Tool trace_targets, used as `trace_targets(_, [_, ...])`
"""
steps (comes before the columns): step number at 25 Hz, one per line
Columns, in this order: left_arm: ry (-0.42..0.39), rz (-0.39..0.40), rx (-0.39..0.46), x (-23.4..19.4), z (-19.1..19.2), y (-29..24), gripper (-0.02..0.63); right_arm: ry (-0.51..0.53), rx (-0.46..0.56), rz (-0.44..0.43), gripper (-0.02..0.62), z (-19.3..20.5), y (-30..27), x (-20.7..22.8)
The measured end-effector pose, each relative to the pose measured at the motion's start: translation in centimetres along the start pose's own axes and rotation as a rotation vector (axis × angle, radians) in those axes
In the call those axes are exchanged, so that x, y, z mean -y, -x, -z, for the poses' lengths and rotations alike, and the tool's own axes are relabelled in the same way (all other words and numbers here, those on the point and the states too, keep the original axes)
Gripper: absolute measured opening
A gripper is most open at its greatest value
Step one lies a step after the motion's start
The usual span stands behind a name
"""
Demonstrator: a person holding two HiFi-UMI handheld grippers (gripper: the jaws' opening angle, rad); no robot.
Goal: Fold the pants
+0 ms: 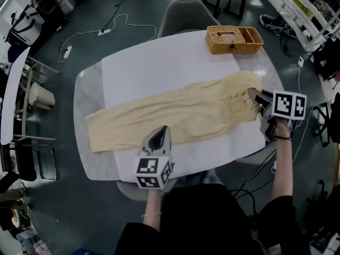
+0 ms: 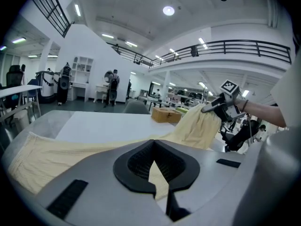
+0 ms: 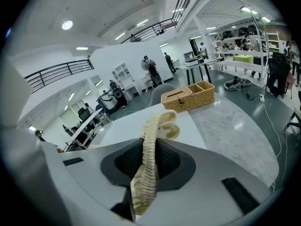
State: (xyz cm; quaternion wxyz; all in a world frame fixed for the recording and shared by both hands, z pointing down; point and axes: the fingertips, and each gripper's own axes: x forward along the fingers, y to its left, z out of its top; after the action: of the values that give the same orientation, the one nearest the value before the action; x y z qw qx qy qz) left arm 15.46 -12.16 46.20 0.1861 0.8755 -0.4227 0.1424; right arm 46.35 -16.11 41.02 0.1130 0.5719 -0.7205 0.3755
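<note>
Pale yellow pants (image 1: 175,116) lie stretched left to right across a white sheet (image 1: 154,68) on a round marble table (image 1: 86,92). My left gripper (image 1: 159,135) is at the near edge of the legs, about midway along. In the left gripper view its jaws (image 2: 155,166) are shut on a thin wedge of the yellow cloth (image 2: 56,154). My right gripper (image 1: 255,96) holds the waist end at the right, raised off the table. The gathered waistband (image 3: 157,124) runs between its shut jaws (image 3: 148,168). The left gripper view also shows the right gripper (image 2: 214,108) lifting that end.
A wicker basket (image 1: 234,39) stands at the far right of the table, also seen as the basket (image 3: 188,97) ahead of the right gripper. A grey chair (image 1: 183,15) sits behind the table. Cables and a power strip (image 1: 104,32) lie on the floor.
</note>
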Motion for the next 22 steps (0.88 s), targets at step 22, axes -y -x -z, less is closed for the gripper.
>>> trace_targets(22, [0.042,-0.037,0.089,-8.9,-0.2,10.4,0.008,0.083,0.059,-0.139,0.071,2.2,-3.8,-17.3])
